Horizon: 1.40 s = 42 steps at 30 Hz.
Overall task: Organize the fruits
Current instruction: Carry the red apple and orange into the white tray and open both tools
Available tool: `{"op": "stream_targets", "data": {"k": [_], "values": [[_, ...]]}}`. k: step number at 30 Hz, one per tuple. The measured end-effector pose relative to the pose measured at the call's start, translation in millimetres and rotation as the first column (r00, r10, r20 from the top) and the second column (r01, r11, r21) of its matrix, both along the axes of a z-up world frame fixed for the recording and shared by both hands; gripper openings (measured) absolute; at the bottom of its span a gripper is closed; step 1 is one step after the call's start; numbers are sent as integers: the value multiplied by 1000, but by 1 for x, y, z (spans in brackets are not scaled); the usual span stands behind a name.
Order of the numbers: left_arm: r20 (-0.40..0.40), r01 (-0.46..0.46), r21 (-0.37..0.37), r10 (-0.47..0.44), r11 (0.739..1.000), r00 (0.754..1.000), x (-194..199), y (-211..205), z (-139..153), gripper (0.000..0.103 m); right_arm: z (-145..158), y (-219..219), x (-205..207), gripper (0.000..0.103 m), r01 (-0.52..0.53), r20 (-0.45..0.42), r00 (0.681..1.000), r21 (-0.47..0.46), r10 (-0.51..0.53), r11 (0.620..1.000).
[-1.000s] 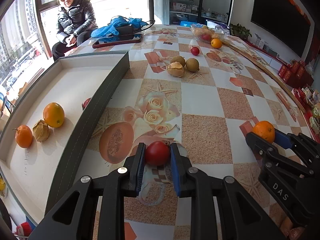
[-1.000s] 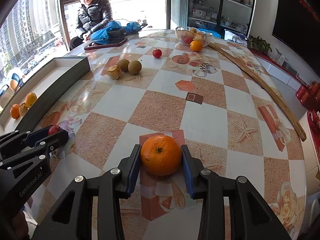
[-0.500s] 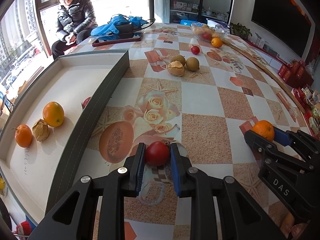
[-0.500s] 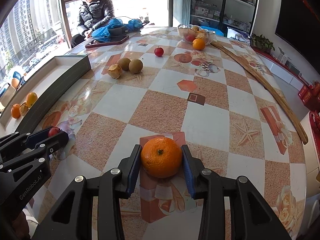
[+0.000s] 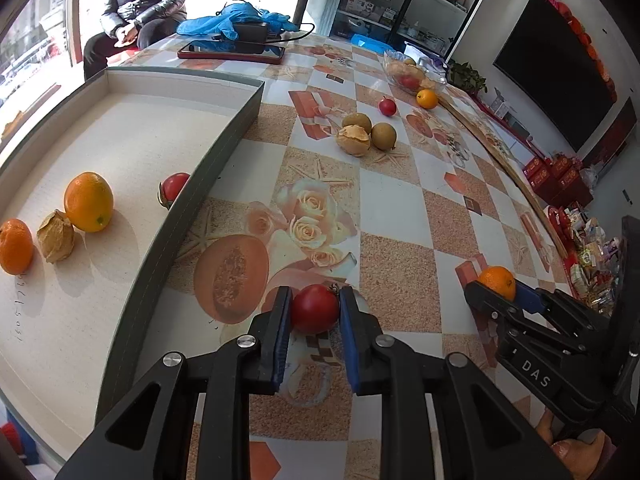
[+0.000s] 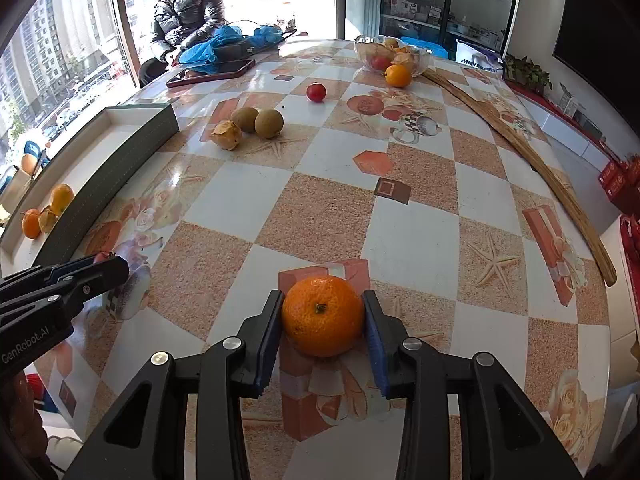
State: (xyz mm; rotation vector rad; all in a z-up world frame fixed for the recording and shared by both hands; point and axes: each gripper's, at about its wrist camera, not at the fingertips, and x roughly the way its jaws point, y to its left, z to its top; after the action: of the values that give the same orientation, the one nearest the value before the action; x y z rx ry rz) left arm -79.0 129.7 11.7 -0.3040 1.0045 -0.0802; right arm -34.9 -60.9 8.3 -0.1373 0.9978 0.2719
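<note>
Left gripper (image 5: pixel 314 312): your jaws are clamped on the red fruit (image 5: pixel 315 308), just above the patterned table (image 5: pixel 396 208).
Right gripper (image 6: pixel 322 318): your blue pads pinch the orange (image 6: pixel 323 315) from both sides.
Tray (image 5: pixel 224 152): to your left, beside the held red fruit; it holds two orange fruits, a papery husked one, and a red one against its wall.
Mid table: three brown fruits (image 6: pixel 250 124) clustered together.
Far end: a small red fruit (image 6: pixel 316 92), then a glass bowl (image 6: pixel 390 56) with an orange fruit beside it.
</note>
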Motion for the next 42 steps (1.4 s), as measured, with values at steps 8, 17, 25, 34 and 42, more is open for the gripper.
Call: {"op": "stream_targets", "data": {"k": [8,17,25,34,42], "values": [[-19,14,31,-13,999,1000,-6,-2,4,25,3,-15,0,40,26,-63,998,76,-21,997],[-12,41,63,-40,997,999,-6,-8,19,25,6,-27,5,40,64,-134,990,154,-44,986],[50,38,112,-43,993,998,-3,4,54,25,16,-14,16,40,49,-175,985,215,-10,975],[74,-88,182,76,979,994,14,66,75,25,44,48,34,40,-64,-155,983,235,102,970],[22,-197,232,198,952,980,28,121,60,25,56,133,55,40,-200,-153,960,220,236,955]]}}
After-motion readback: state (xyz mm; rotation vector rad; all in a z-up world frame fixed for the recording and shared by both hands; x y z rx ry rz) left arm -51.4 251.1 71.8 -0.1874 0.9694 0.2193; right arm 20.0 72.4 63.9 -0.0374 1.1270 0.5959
